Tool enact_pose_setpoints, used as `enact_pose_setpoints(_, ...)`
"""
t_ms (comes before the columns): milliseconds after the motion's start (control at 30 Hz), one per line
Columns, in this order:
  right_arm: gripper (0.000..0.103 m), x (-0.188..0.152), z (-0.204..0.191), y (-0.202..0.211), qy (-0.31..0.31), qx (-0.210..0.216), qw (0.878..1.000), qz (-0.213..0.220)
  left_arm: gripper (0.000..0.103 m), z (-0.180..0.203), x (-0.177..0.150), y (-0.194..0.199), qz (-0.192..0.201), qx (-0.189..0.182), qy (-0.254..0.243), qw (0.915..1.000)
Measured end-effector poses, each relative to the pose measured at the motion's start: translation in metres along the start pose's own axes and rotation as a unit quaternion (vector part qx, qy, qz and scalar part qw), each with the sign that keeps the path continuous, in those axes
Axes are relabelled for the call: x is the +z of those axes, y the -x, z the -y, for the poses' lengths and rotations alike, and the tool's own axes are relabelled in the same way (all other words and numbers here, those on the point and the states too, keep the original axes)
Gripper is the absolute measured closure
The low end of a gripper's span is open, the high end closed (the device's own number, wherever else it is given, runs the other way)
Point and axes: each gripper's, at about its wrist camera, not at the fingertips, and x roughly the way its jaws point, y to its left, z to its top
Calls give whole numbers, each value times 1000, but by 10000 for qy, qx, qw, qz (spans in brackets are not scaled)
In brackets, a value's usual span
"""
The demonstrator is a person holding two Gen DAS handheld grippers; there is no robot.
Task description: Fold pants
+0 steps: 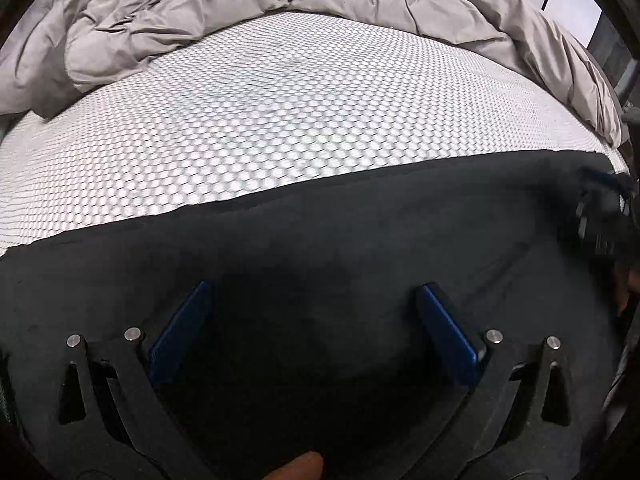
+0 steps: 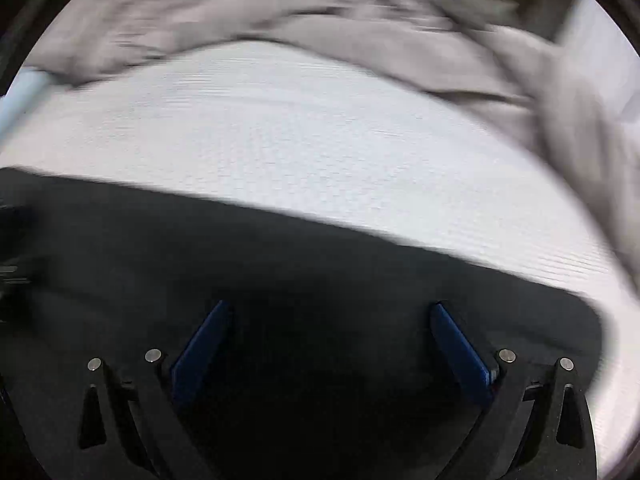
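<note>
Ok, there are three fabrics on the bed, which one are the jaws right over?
The dark pants, spread flat at the near edge under both open grippers. The white honeycomb mattress cover lies beyond them, and the crumpled grey duvet is bunched farthest back.

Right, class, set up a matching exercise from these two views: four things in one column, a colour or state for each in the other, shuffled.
1. pants
2. mattress
3. duvet
4. left tongs

A. grey, crumpled
B. open, nothing gripped
C. black, laid flat
D. white, honeycomb pattern

Pairs: 1-C, 2-D, 3-A, 4-B
</note>
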Motion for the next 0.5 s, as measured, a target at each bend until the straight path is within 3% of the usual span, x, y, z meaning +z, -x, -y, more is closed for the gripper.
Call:
enact_pose_setpoints(67,1,-7,49,-8,-637,-831,9943,-190,1,-5,-4,2,29,-16,-23,10000)
enact_pose_setpoints(100,1,-14,74,-10,-1011,-962,9899,-246,1,-8,-4,3,32,-22,-8,10000)
enact_pose_setpoints(200,2,-26,104,-6,-1343,-916,9865,-209,1,-7,-13,17,66,57,12,10000)
enact_pose_setpoints(267,2,-34,107,10,-1392,-595,9885,-54,1,-4,-17,34,251,139,13,9996)
enact_pose_setpoints(400,2,-54,91,51,-1205,304,9914,403,1,16,-28,77,704,-355,-141,9968)
enact_pose_setpoints(500,2,-61,62,44,-840,886,9923,223,1,43,-39,75,524,-537,-341,9966)
